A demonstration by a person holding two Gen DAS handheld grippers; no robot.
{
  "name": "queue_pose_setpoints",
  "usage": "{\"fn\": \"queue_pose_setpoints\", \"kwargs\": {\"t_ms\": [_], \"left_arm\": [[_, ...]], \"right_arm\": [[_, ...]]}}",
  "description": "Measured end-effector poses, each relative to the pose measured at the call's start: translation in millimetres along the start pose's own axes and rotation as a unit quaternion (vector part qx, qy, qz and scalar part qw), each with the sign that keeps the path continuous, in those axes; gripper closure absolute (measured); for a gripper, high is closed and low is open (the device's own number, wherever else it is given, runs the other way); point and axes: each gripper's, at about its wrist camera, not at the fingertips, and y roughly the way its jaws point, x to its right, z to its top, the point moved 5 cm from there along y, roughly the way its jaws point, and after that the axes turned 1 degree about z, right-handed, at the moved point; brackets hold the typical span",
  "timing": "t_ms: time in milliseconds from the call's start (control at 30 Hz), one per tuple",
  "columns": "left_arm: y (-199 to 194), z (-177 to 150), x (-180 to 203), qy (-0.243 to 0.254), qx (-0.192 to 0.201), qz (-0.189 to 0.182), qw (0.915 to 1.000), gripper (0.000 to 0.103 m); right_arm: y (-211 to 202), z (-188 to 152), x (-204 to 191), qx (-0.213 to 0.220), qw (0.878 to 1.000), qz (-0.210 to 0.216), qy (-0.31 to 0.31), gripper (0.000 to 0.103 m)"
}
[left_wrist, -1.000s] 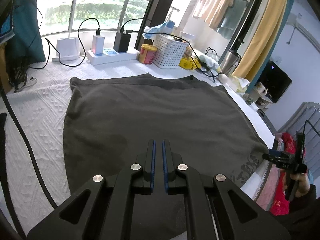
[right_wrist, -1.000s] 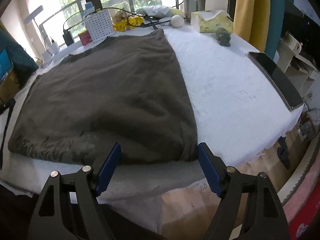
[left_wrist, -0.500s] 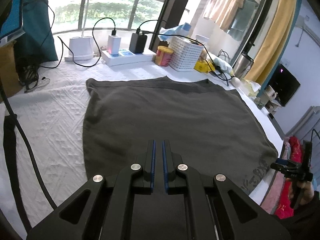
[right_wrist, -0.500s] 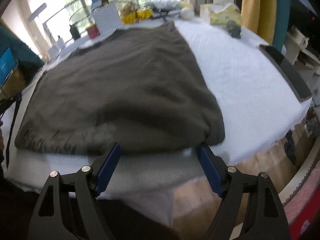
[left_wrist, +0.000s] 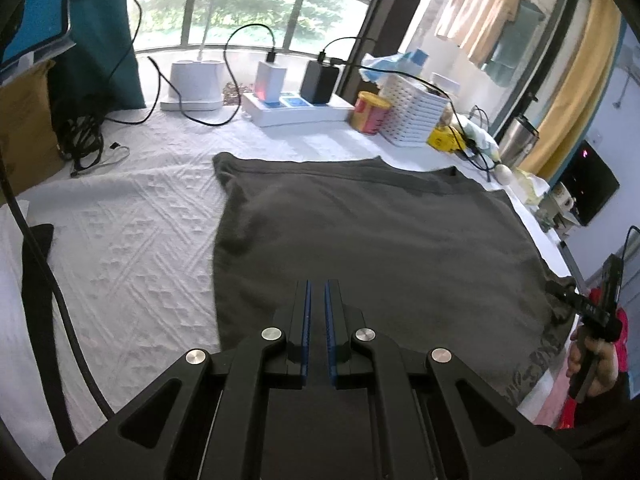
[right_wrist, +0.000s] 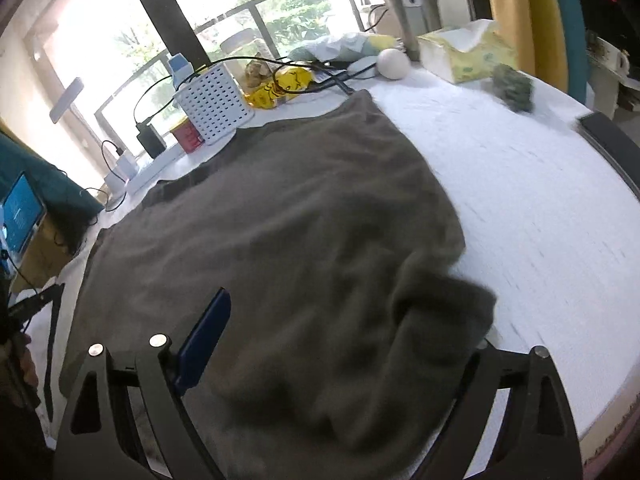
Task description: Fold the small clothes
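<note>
The dark grey garment (left_wrist: 380, 248) lies spread on the white tablecloth (left_wrist: 132, 248). The left gripper (left_wrist: 316, 292) hangs clenched and empty over its near left part. The right gripper (right_wrist: 340, 320), jaws just widened, straddles its bunched near right corner, fabric between them unpinched.

Spread flat in the middle of the worktop (left_wrist: 132, 248): the shirt (left_wrist: 380, 248). Behind its far edge, left to right: power strip (left_wrist: 296, 110), can (left_wrist: 370, 113), basket (left_wrist: 414, 118). Off to the right on the worktop: tissue box (right_wrist: 466, 54). Bunched up at the near right corner: one fold of shirt.
</note>
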Motion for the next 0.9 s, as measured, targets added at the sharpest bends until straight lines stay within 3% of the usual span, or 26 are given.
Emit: {"fn": "queue_pose_setpoints", "kwargs": {"t_ms": [33, 100, 133, 167, 333, 600, 900], "left_arm": [[0.9, 1.3, -2.5, -0.003, 0.0, 0.002, 1.0, 0.096], [3.1, 3.9, -8.4, -0.009, 0.0, 0.004, 1.0, 0.096], [4.8, 4.8, -10.5, -0.011, -0.001, 0.005, 0.9999, 0.096], [6.6, 5.2, -11.8, -0.013, -0.002, 0.006, 0.9999, 0.096], [19.0, 5.3, -16.3, -0.016, -0.014, -0.005, 0.9998, 0.096], [23.1, 10.8, -23.1, -0.019, -0.007, -0.025, 0.9995, 0.096], [15.3, 7.2, -34.0, -0.025, 0.006, -0.037, 0.999, 0.096]], "right_arm": [[4.9, 4.5, -2.1, -0.001, 1.0, 0.002, -0.003, 0.017], [15.1, 14.4, -5.9, 0.0, 1.0, -0.004, -0.014, 0.031], [19.1, 17.8, -5.4, 0.0, 1.0, -0.011, -0.018, 0.052], [23.0, 21.1, -5.1, 0.0, 0.999, -0.027, -0.023, 0.067], [38.7, 30.9, -16.9, -0.001, 0.995, -0.068, -0.078, 0.083], [39.9, 39.8, -53.4, -0.007, 0.992, -0.018, -0.127, 0.089], [43.2, 43.4, -140.2, -0.003, 0.98, 0.031, -0.196, 0.089]]}}
